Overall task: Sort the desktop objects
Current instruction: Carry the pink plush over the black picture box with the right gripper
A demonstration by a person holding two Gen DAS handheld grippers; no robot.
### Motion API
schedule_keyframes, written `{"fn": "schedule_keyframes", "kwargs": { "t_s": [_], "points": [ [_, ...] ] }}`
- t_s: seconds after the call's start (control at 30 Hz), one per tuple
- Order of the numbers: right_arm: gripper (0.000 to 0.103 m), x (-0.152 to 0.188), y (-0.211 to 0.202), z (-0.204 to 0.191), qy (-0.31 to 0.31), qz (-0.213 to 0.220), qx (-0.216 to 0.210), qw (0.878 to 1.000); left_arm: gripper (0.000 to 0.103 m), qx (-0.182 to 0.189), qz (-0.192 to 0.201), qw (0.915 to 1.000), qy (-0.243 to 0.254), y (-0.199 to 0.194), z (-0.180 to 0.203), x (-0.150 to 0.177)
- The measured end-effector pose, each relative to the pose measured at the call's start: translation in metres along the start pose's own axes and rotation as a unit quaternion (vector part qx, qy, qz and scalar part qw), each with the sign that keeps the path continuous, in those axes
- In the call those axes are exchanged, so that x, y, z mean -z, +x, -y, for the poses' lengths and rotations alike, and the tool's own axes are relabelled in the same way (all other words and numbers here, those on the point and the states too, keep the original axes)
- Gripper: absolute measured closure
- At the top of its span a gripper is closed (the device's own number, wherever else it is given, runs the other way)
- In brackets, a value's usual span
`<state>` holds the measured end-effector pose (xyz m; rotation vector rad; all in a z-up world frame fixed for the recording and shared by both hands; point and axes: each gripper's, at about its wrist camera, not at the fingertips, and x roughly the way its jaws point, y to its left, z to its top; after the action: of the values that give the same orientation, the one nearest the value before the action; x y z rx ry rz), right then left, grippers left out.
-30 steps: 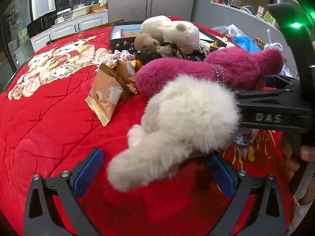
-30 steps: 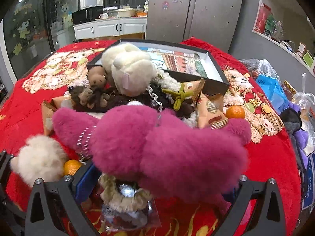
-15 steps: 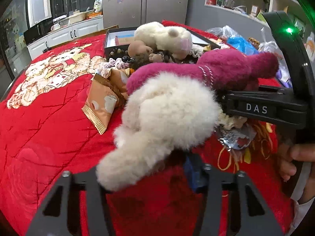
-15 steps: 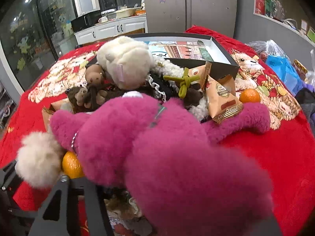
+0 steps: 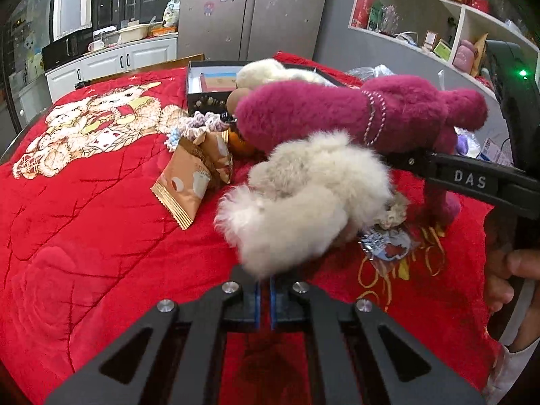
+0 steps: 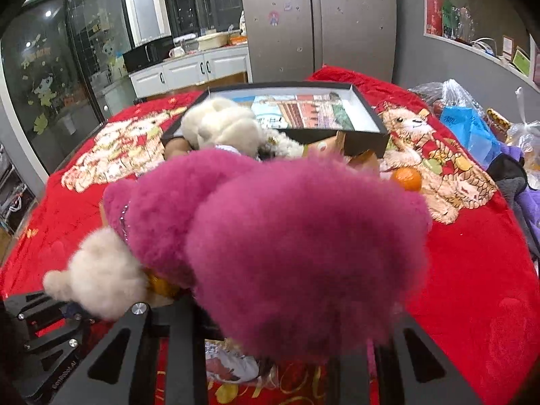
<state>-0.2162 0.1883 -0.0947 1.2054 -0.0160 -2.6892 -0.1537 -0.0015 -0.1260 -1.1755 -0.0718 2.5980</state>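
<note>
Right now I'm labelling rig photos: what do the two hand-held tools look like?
Both are black plastic frames with cut-out struts and silver screws. The left tool has blue pads. The right tool carries white "DAS" lettering and a green light; a white sleeve shows beside it.

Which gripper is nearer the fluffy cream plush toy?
Left. The left gripper is shut on the fluffy cream plush toy; the right gripper, jaws closing, holds the magenta plush toy beside it.
</note>
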Motion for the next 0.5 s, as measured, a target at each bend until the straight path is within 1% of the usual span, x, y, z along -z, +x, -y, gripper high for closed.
{"fn": "schedule_keyframes", "kwargs": {
  "t_s": [0.13,0.3,0.4,0.43,0.5],
  "points": [
    [0.073,-0.002,-0.017,-0.001,0.0,0.018,-0.002,1.0,0.1,0.007,0.01,0.9999,-0.006,-0.01,-0.001,0.001],
    [0.073,-0.004,-0.033,-0.002,-0.004,0.032,-0.008,0.999,0.1,0.0,0.017,0.9998,-0.012,-0.018,-0.004,0.003],
    [0.073,-0.004,-0.038,-0.002,-0.003,0.036,-0.011,0.999,0.1,0.025,0.009,0.9991,-0.034,-0.014,-0.011,0.007],
    [0.073,-0.004,-0.039,-0.002,-0.002,0.037,-0.013,0.999,0.1,0.029,0.007,0.9989,-0.036,-0.013,-0.012,0.007],
    [0.073,-0.003,-0.039,-0.002,-0.004,0.034,-0.013,0.999,0.1,0.024,0.007,0.9989,-0.039,-0.014,-0.013,0.008]
  ]
}}
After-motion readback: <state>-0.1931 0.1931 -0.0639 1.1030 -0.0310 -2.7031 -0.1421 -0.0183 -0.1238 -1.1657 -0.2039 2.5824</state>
